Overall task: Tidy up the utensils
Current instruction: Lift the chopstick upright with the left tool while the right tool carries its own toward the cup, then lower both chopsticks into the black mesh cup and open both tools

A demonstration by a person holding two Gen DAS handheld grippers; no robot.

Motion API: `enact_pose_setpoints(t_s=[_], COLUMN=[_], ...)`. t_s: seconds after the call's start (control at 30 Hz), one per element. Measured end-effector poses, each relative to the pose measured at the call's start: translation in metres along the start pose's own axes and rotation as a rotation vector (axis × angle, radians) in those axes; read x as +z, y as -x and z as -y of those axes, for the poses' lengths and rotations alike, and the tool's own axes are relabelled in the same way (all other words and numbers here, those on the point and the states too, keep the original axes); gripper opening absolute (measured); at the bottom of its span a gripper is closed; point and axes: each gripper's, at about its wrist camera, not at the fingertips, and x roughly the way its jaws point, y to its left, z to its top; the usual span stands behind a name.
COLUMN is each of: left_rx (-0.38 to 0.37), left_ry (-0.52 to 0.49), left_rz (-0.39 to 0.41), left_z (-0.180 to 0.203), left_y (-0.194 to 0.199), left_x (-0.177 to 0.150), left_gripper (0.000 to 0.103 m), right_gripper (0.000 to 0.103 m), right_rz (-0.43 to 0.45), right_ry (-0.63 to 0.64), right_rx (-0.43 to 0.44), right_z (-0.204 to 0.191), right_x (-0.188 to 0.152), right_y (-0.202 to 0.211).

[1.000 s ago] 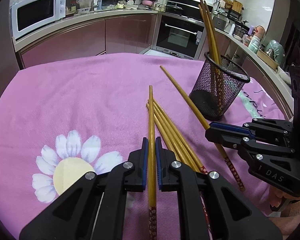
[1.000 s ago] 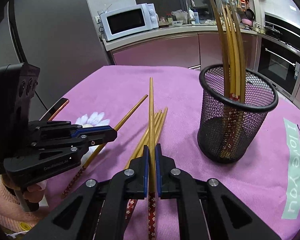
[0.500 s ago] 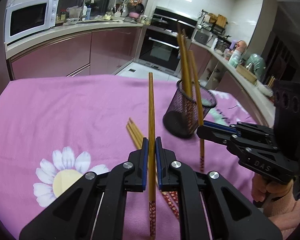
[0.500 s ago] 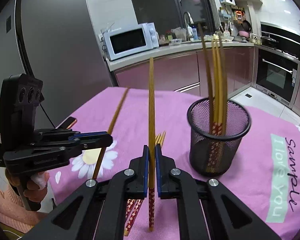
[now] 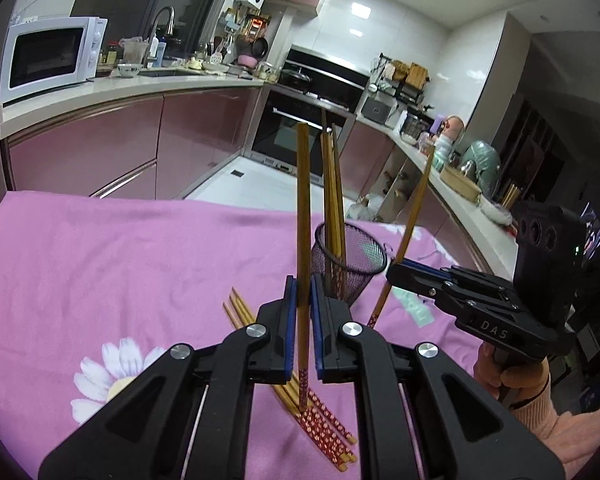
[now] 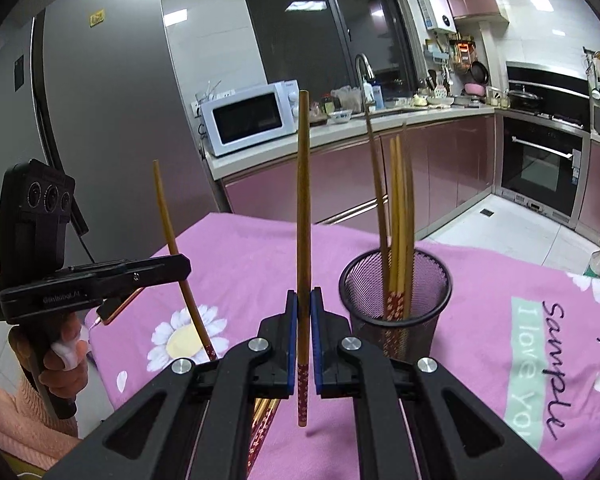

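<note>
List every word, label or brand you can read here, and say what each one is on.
"DAS": side of the right gripper, seen from the left wrist.
"Sample" and "I love You": pink cloth beside the mesh cup.
Small print on the side of the left gripper: too blurred to read.
Stickers on the fridge: too small to read.
Microwave: no label can be read.

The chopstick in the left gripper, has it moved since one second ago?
Yes. The chopstick clamped in the left gripper has gone up from lying on the pink tablecloth; only its patterned end is near the cloth now.
</note>
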Motion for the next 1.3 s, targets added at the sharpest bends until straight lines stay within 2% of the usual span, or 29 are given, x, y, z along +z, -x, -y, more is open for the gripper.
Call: enact_pose_setpoints(t_s=[0.3, 0.8, 1.03, 1.3], left_rx=[-0.034, -0.063, -0.044, -0.025], left_ry=[-0.021, -0.068, -0.098, -0.123], left_rz=[0.079, 0.158, 0.154, 0.067], left_z=[0.018, 0.061, 0.077, 0.073], left_y=[0.001, -0.026, -0.048, -0.084], left_x=[0.035, 0.103, 0.114, 0.111], left_gripper=[0.007, 0.007, 0.008, 0.007], right_gripper=[0.005, 0.005, 0.005, 0.005], right_rz=[0.076, 0.179, 0.17, 0.098], right_ry=[0.026, 0.056, 0.052, 0.038], right_rx=[-0.051, -0.123, -0.148, -0.16], right_z=[0.008, 0.029, 0.032, 0.041], right_x=[0.022, 0.064, 0.066, 0.061], right_y=[0.02, 0.034, 0.018, -0.004])
